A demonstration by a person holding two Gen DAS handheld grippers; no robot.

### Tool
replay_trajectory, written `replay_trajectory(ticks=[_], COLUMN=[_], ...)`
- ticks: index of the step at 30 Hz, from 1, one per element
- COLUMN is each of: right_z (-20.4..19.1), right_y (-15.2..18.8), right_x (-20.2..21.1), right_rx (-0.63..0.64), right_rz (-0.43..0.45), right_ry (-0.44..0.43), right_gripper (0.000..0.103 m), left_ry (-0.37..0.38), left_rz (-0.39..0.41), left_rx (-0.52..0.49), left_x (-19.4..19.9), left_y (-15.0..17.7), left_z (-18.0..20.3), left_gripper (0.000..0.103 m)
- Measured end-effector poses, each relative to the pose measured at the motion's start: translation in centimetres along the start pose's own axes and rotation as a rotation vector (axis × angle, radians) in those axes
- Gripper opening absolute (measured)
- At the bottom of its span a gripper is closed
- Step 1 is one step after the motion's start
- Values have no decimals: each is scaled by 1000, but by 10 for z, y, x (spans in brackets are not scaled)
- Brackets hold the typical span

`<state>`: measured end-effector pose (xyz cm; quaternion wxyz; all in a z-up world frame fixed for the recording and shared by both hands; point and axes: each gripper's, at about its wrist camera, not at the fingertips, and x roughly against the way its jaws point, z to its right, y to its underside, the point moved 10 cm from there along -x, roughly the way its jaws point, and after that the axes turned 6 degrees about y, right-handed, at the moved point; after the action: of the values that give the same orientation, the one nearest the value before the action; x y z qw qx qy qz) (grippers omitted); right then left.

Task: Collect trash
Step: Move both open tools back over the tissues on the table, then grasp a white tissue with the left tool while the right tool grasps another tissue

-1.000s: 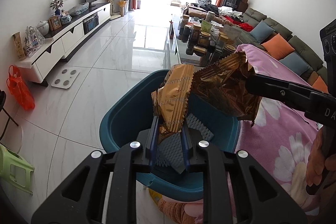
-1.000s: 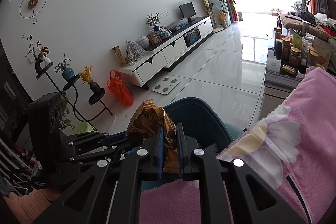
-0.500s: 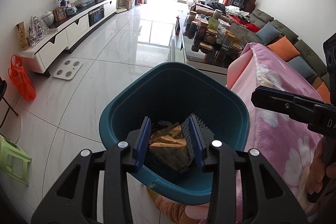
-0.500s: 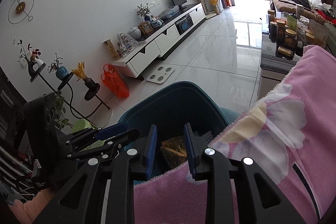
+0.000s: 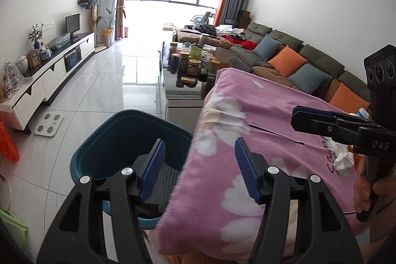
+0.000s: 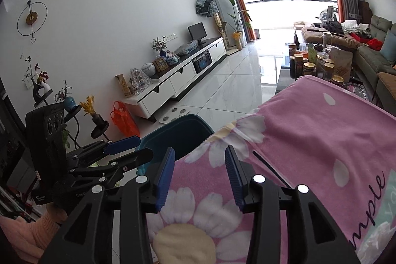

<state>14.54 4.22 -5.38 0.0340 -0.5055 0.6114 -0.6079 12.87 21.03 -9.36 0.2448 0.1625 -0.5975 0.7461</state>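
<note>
A teal bin (image 5: pixel 106 140) stands on the floor beside the pink flowered blanket (image 5: pixel 267 125); it also shows in the right wrist view (image 6: pixel 180 132). A bit of dark wrapper (image 5: pixel 148 208) lies low in the bin. My left gripper (image 5: pixel 199 165) is open and empty, straddling the bin's right rim and the blanket edge. My right gripper (image 6: pixel 198 175) is open and empty above the blanket (image 6: pixel 309 140); it shows from the side in the left wrist view (image 5: pixel 297 118). Crumpled white tissue and other scraps (image 5: pixel 344 160) lie on the blanket below the right gripper.
A low glass table (image 5: pixel 178 90) with several jars stands beyond the bin. A long sofa with cushions (image 5: pixel 297 61) runs along the right. A white TV cabinet (image 6: pixel 178 81), a bathroom scale (image 5: pixel 48 124) and an orange bag (image 6: pixel 123 120) are on the left.
Both grippers let go of the golden wrappers, which dropped into the bin. Both opened wider and swung right and up, from over the bin toward the blanket.
</note>
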Motion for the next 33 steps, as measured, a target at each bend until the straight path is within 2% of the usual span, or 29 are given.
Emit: replay_trajectory(ticks=[11,17,25,33], right_z=[115,174,221,229], right_y=[47,73,103,116], right_x=[103,145,168,148], right_rx=[-160,-269,-356,-386], right_rz=[82,113,111,64], right_ry=[252,386,475,442], right_gripper=[42,47,54,61], left_ry=[265,365,427,422], left_rz=[-108,-174,-257,-327], left_rx=[-156,-238,-283,-310], left_x=[-49,-73,-101,-123], left_y=[27,47,63,71], left_z=[153,220,268,289], left_gripper=[59,59,59,58])
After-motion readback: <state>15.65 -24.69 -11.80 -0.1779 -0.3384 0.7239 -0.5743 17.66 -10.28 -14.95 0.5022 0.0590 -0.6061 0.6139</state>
